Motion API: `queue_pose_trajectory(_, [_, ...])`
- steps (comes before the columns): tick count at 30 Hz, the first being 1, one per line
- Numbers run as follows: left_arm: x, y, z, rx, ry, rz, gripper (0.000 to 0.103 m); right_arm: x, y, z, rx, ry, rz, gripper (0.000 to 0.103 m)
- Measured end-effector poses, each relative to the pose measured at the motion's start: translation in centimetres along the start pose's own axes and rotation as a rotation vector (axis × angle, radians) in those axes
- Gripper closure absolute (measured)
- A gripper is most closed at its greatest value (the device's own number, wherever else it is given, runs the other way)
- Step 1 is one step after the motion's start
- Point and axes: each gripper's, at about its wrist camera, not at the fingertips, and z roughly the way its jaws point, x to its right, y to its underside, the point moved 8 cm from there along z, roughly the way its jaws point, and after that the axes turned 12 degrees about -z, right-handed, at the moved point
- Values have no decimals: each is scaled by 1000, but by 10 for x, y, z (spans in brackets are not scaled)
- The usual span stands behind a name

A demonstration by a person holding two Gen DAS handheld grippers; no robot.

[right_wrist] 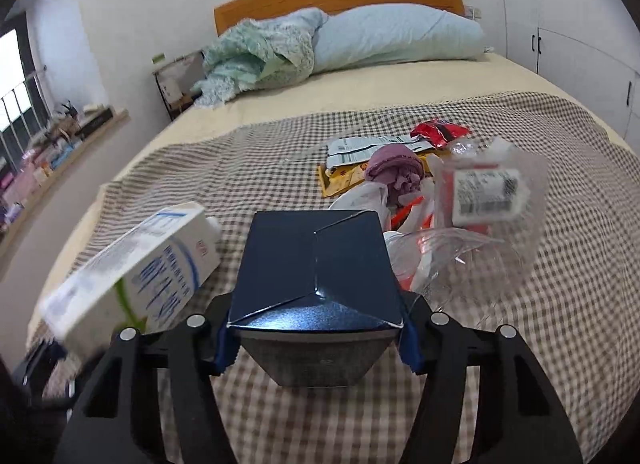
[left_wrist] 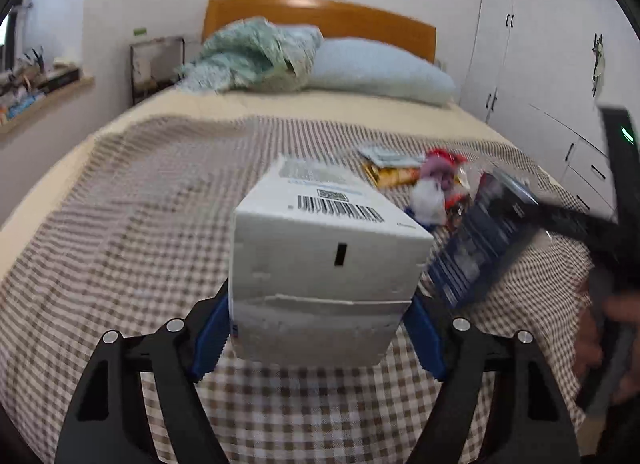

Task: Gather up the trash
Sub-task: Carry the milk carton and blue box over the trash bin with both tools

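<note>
White milk carton (left_wrist: 324,260) clamped in left gripper (left_wrist: 320,328) | navy carton (right_wrist: 316,276) clamped in right gripper (right_wrist: 316,340) | advice: grip firmly, lift clear of checked blanket (right_wrist: 540,324).

The hand (left_wrist: 612,348) at the right edge is blurred and cut off; the white carton (right_wrist: 132,276) smears at its near end.

Two cartons (right_wrist: 132,268) (right_wrist: 316,276), one pillow (right_wrist: 400,33)
</note>
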Motion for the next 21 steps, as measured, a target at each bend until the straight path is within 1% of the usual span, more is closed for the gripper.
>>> queue_pose_trajectory(1, [1, 0, -1, -2, -5, 14, 29, -2, 10, -12, 4, 1, 8, 43])
queue_pose_trajectory(4, [3, 7, -2, -48, -13, 28, 29, -8, 36, -39, 15, -12, 18, 43])
queue_pose_trajectory(7, [6, 15, -15, -47, -11, 35, 29, -9, 63, -61, 12, -21, 42, 43])
queue_pose_trajectory(9, [8, 22, -26, -52, -6, 46, 29, -11, 81, -71, -10, -33, 63, 43])
queue_pose_trajectory(11, [8, 36, -41, -59, -3, 53, 29, -13, 95, -79, -43, -44, 88, 43])
queue_pose_trajectory(14, [3, 53, -63, -55, -22, 53, 29, -11, 91, -102, 33, -30, 129, 43])
queue_pose_trajectory(17, [12, 48, -92, 12, -46, 119, 30, -7, 86, -111, 52, 3, 130, 44])
queue_pose_trajectory(19, [26, 38, -117, 51, -19, 158, 31, 0, 81, -130, 79, 15, 140, 44])
queue_pose_trajectory(21, [41, 32, -140, 54, 32, 174, 32, 9, 77, -161, 113, 45, 110, 44])
